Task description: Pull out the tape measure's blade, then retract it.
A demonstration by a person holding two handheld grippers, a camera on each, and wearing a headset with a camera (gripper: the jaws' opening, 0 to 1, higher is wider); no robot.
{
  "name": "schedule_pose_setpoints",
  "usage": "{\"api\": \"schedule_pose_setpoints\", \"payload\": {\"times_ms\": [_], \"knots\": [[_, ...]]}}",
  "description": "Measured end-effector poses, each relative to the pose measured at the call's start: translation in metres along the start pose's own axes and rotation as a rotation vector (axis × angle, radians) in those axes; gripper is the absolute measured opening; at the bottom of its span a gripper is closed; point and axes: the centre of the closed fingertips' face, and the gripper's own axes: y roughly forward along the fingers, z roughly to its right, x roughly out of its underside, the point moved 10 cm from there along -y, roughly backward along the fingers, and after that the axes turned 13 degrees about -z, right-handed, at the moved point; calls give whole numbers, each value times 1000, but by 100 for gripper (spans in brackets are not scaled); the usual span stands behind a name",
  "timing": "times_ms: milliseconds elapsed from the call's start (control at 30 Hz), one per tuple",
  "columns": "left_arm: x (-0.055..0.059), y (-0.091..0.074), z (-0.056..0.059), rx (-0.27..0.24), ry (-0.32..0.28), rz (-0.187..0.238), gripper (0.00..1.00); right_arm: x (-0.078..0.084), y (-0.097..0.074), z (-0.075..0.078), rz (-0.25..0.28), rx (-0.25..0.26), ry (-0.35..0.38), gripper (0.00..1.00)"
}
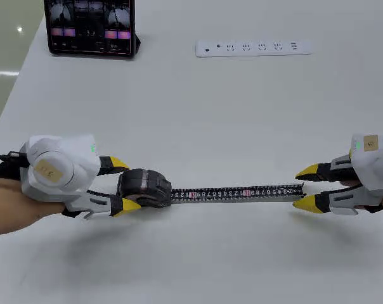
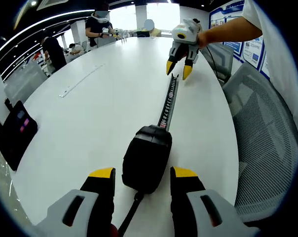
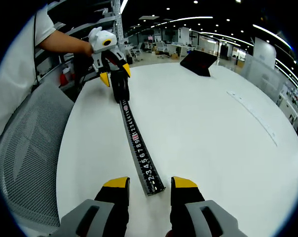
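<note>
A black tape measure (image 1: 145, 187) lies on the white table (image 1: 198, 120), with its blade (image 1: 239, 192) drawn out to the right. My left gripper (image 1: 125, 183) is shut on the rear of the case, one yellow tip on each side. In the left gripper view the case (image 2: 147, 157) sits between my jaws, and the blade (image 2: 169, 98) runs away toward the right gripper (image 2: 179, 69). My right gripper (image 1: 304, 187) stands open at the blade's end. In the right gripper view the blade tip (image 3: 154, 186) lies flat on the table between the spread jaws, touching neither, and the left gripper (image 3: 114, 74) shows at the far end.
A dark tablet (image 1: 90, 25) stands at the back left and a white power strip (image 1: 253, 47) lies at the back right. The table's left edge (image 1: 17, 82) drops to the floor. A grey mesh chair (image 2: 267, 148) is beside the table.
</note>
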Motion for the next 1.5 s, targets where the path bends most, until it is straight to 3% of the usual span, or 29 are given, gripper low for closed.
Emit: {"api": "schedule_pose_setpoints", "payload": {"times_ms": [233, 733, 1033, 1500], "knots": [[5, -8, 4, -29, -98, 63, 48, -1, -2, -8, 30, 49, 62, 42], [10, -23, 20, -79, -204, 154, 62, -3, -10, -27, 61, 111, 126, 61], [18, -31, 25, -115, -277, 179, 71, -5, -17, -36, 93, 149, 157, 69], [36, -41, 35, -157, -368, 198, 76, -1, -25, -48, 116, 185, 195, 77]]}}
